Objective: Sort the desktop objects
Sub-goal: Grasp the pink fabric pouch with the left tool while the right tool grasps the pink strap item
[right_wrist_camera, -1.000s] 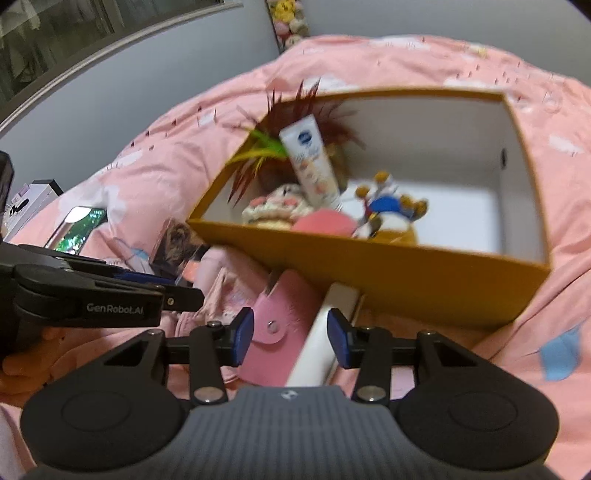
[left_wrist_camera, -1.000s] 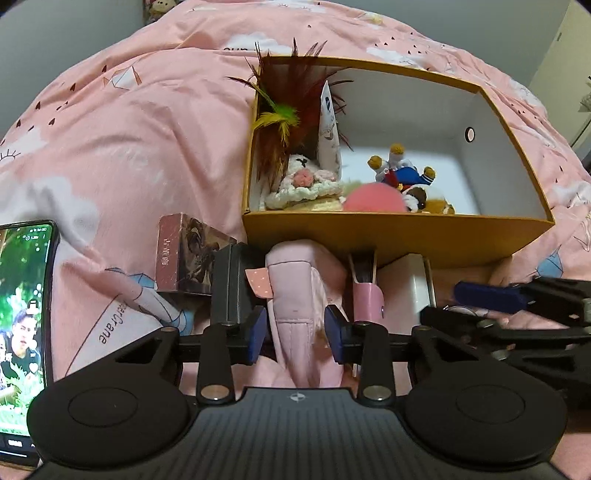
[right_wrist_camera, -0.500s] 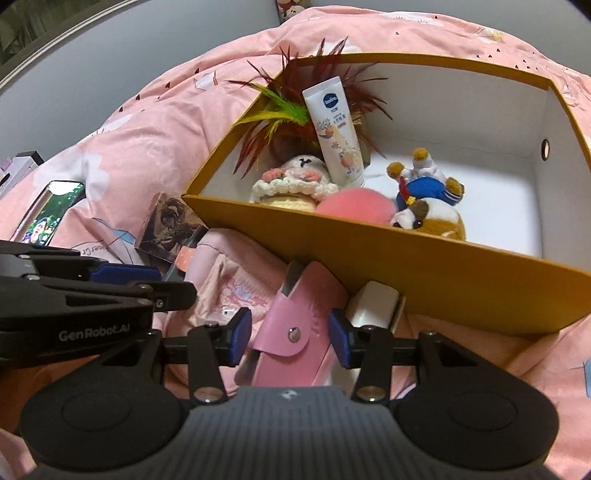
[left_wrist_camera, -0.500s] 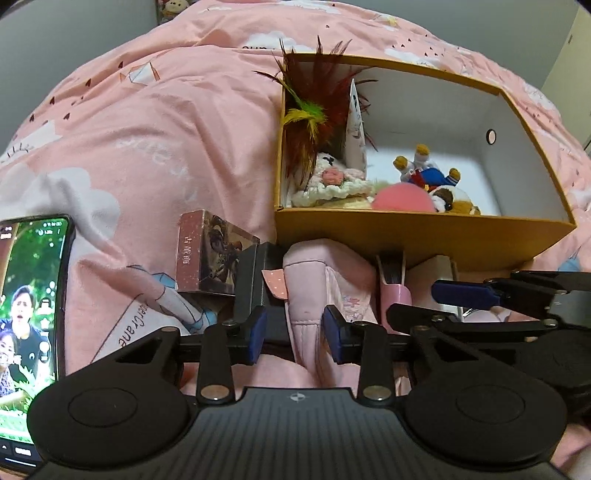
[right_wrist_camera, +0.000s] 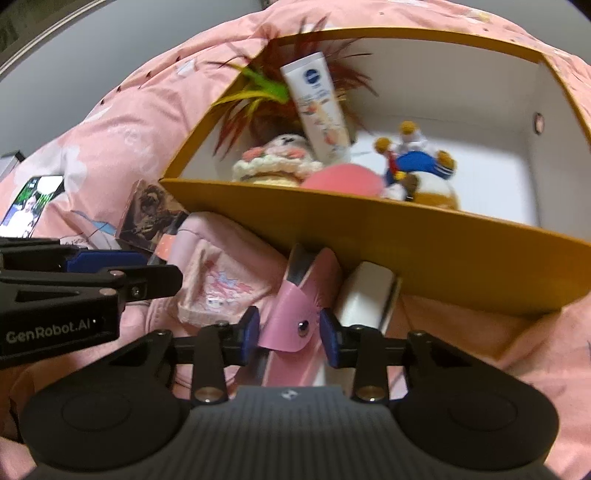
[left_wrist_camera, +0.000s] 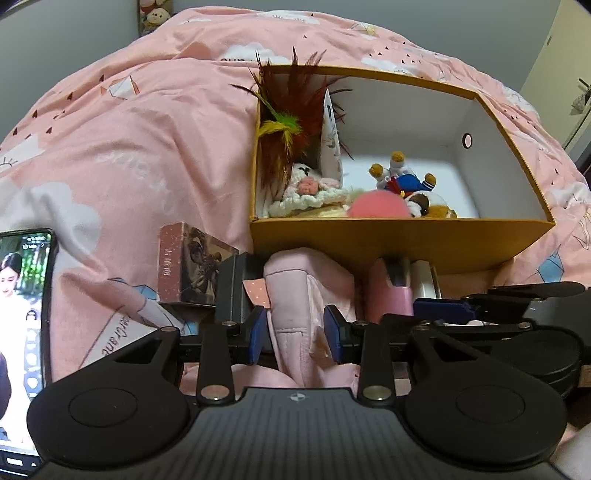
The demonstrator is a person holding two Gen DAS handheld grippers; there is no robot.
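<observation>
Each handheld matte black plastic left gripper (left_wrist_camera: pixel 295 334) and matching right gripper (right_wrist_camera: pixel 290 334) has a ribbed central housing with a small round emblem, two round discs at its sides, angular linkage arms with silver screws, and blue rubber pads (right_wrist_camera: pixel 250 334). White "GenRobot.AI" lettering marks one side.

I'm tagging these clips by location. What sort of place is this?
Most likely a bedroom, with the sorting done on a bed rather than a desk. A rumpled pink quilt with cloud and paper-crane prints fills the view, the yellow box sits straight on it, and plush toys stand against the far wall.
</observation>
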